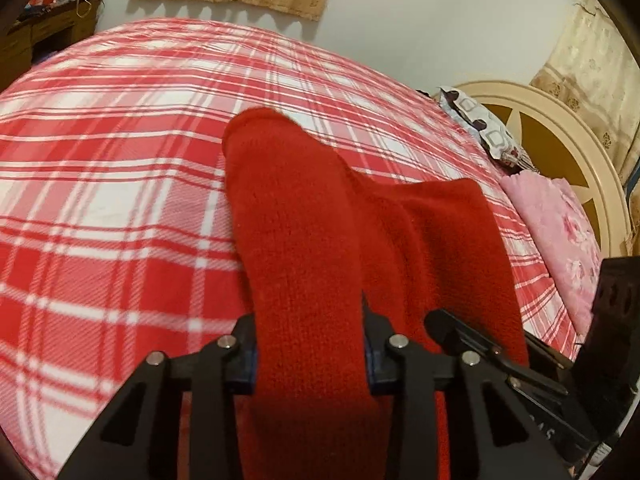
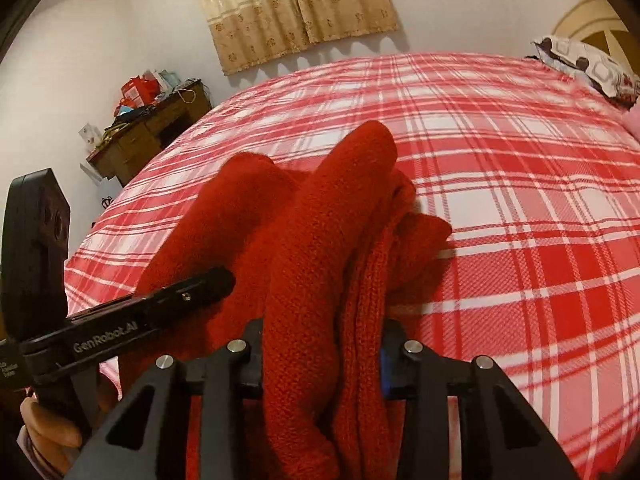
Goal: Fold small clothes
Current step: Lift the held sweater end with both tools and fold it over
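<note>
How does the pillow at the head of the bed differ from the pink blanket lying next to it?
The pillow has a dark and white geometric print; the pink blanket shows pale roses. The pillow lies nearer the far wall, the blanket closer to the camera. Both lie against the headboard at the edge of the plaid bedspread.

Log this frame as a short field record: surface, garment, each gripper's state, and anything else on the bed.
surface: bed with red-and-white plaid blanket
garment: red knit garment, bunched, lifted at the near end
left gripper: shut on the garment
right gripper: shut on gathered folds of the garment
other items: pink floral blanket, patterned pillow near the headboard
background: wooden desk, curtain
</note>
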`<state>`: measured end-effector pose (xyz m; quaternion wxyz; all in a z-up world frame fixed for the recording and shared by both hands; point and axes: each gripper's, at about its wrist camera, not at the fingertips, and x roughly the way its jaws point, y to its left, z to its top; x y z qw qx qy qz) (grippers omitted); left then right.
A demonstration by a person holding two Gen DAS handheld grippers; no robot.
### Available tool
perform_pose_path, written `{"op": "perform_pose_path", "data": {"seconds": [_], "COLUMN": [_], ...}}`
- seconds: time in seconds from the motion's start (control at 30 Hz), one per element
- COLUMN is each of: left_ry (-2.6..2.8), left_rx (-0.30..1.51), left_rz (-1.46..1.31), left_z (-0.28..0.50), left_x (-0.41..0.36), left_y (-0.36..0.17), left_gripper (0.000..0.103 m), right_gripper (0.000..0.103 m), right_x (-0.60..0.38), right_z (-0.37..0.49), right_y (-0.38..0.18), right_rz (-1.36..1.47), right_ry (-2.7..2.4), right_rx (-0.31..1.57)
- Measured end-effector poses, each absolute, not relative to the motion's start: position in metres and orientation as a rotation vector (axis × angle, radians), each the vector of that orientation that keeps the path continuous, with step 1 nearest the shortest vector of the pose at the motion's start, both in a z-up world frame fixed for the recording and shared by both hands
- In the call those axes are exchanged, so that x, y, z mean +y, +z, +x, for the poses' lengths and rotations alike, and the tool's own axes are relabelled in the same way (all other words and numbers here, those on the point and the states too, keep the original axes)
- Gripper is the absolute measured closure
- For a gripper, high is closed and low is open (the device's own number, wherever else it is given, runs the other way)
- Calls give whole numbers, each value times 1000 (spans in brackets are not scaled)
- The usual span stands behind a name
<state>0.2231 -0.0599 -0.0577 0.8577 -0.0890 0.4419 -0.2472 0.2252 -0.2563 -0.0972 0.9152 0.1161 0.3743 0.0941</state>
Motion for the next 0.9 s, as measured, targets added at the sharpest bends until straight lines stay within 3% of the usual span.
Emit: {"op": "perform_pose_path", "data": {"seconds": [0.37,0.9], "left_ry": [-357,-121], "left_rx": [854,855], "left_rz": [-119,-259], "left_z": [163,112], "left_x": [19,165], "left_y": [-28,-32], "left_gripper": [66,66], "right_gripper": [65,65], "right_x": [-178,-25], "right_z": [174,141], "right_y": [-70,-61], "right_rz": [209,112], "right_ry": [319,571], "right_rx": [743,775]}}
